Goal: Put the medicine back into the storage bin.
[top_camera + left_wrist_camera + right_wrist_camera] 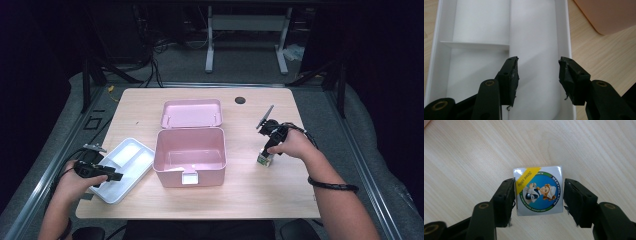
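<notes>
A small square box [539, 192] with a blue round nurse label on top stands on the wooden table [474, 152], right of centre [265, 160]. My right gripper [539, 181] points down over the box [266, 150], one pad against each side, shut on it. My left gripper [537, 61] hangs open just above a white divided tray [564, 37] with nothing between its fingers. In the high view the left gripper [117, 176] sits over the near end of the tray [131, 152] at the table's front left.
A pink storage box [190, 172] stands open mid-table, its lid [191, 114] lying back behind it; one corner of the pink box [609, 15] lies just beyond the tray. A dark round hole [240, 100] marks the far edge. The tray's compartments hold nothing.
</notes>
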Tool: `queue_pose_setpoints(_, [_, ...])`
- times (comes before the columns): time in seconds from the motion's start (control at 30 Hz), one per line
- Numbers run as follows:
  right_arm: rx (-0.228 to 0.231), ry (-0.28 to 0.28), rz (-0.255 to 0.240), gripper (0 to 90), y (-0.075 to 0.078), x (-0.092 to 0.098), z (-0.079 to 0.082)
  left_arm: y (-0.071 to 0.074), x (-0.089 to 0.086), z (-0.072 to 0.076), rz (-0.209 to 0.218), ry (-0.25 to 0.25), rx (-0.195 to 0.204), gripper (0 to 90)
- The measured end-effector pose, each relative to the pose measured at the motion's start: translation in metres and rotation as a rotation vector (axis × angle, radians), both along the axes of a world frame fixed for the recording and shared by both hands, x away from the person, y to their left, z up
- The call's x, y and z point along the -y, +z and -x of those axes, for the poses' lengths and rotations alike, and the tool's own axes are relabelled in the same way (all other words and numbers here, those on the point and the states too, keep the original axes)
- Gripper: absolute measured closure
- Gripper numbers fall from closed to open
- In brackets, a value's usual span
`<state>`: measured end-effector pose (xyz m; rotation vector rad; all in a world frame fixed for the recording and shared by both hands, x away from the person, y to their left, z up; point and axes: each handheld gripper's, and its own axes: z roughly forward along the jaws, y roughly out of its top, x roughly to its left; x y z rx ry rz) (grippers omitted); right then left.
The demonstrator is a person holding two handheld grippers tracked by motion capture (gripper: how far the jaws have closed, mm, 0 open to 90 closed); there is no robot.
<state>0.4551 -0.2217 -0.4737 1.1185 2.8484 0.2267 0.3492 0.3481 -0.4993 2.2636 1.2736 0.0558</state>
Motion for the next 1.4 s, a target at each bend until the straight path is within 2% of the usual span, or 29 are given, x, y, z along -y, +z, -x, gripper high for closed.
queue_pose_setpoints(0.1, [-0.007,-0.001,-0.003,45.1,-0.001,-0.001,0.0,0.001,-0.001,0.0,0.003,0.002,0.005,49.7])
queue_pose_setpoints(0.17, [-0.023,0.002,0.02,45.9,0.001,-0.001,-0.001,0.001,-0.001,0.001,0.004,0.006,0.006,49.6])
queue_pose_setpoints(0.23, [-0.012,0.0,0.009,46.1,0.0,-0.002,-0.001,0.001,-0.001,0.001,0.0,0.004,0.006,49.6])
queue_pose_setpoints(0.27, [-0.011,0.001,0.013,46.2,0.0,-0.002,-0.001,0.001,-0.001,0.001,0.0,0.003,0.006,49.6])
queue_pose_setpoints(0.3, [-0.024,0.003,0.039,46.4,0.002,-0.002,-0.002,0.001,-0.002,0.001,0.002,0.001,0.004,49.6])
queue_pose_setpoints(0.43, [-0.003,-0.006,0.037,46.5,0.003,-0.003,-0.002,0.001,-0.002,0.001,0.004,0.005,0.003,49.6])
queue_pose_setpoints(0.57, [-0.016,-0.004,0.044,46.6,0.009,-0.003,-0.002,0.001,-0.002,0.001,0.007,0.003,0.002,49.6])
queue_pose_setpoints(0.6, [-0.008,0.004,0.014,46.7,0.013,-0.004,-0.001,0.001,-0.002,0.001,0.008,0.003,0.001,49.6])
queue_pose_setpoints(0.67, [-0.009,0.015,0.001,46.6,0.019,-0.007,0.0,0.001,-0.002,0.001,0.006,0.002,0.0,49.6])
queue_pose_setpoints(0.7, [-0.009,0.019,0.033,46.6,0.024,-0.009,0.0,0.001,-0.002,0.001,0.007,0.003,-0.001,49.6])
queue_pose_setpoints(0.73, [-0.008,0.032,0.04,46.6,0.029,-0.012,0.0,0.001,-0.002,0.001,0.007,0.002,-0.001,49.6])
queue_pose_setpoints(0.77, [0.009,0.033,0.021,46.6,0.032,-0.014,0.001,0.001,-0.002,0.001,0.007,0.002,-0.001,49.6])
queue_pose_setpoints(0.83, [0.006,0.056,-0.003,46.6,0.039,-0.019,0.002,0.001,-0.002,0.001,0.009,0.002,0.0,49.6])
queue_pose_setpoints(0.87, [0.001,0.063,0.024,46.6,0.045,-0.023,0.003,0.001,-0.002,0.001,0.008,0.003,0.001,49.6])
queue_pose_setpoints(0.93, [0.012,0.082,0.0,46.6,0.05,-0.029,0.004,0.001,-0.002,0.001,0.009,0.002,0.002,49.6])
queue_pose_setpoints(0.97, [0.011,0.097,0.026,46.6,0.057,-0.033,0.005,0.001,-0.002,0.001,0.011,0.001,0.0,49.6])
queue_pose_setpoints(1.0, [0.013,0.106,-0.004,46.7,0.059,-0.036,0.005,0.001,-0.003,0.001,0.01,0.001,0.0,49.6])
queue_pose_setpoints(1.03, [0.018,0.123,-0.012,46.6,0.064,-0.04,0.005,0.001,-0.003,0.001,0.008,0.0,0.001,49.6])
queue_pose_setpoints(1.07, [0.017,0.128,0.024,46.6,0.069,-0.043,0.006,0.001,-0.003,0.002,0.009,0.004,0.001,49.6])
queue_pose_setpoints(1.17, [0.019,0.165,-0.007,46.6,0.081,-0.056,0.008,0.001,-0.003,0.002,0.008,0.004,0.0,49.6])
queue_pose_setpoints(1.23, [0.018,0.189,0.027,46.7,0.091,-0.064,0.009,0.001,-0.003,0.002,0.008,0.003,-0.002,49.6])
queue_pose_setpoints(1.27, [0.028,0.198,0.011,46.7,0.093,-0.067,0.009,0.0,-0.003,0.001,0.007,0.001,-0.001,49.6])
queue_pose_setpoints(1.3, [0.019,0.208,0.033,46.7,0.098,-0.071,0.01,0.0,-0.003,0.001,0.007,0.0,0.0,49.6])
queue_pose_setpoints(1.33, [0.029,0.219,0.012,46.7,0.101,-0.075,0.01,0.001,-0.003,0.001,0.007,-0.001,-0.002,49.6])
queue_pose_setpoints(1.37, [0.021,0.233,0.035,46.7,0.108,-0.08,0.011,0.001,-0.003,0.001,0.006,-0.001,-0.001,49.6])
queue_pose_setpoints(1.4, [0.028,0.242,0.036,46.7,0.112,-0.084,0.011,0.001,-0.003,0.002,0.006,0.0,-0.001,49.6])
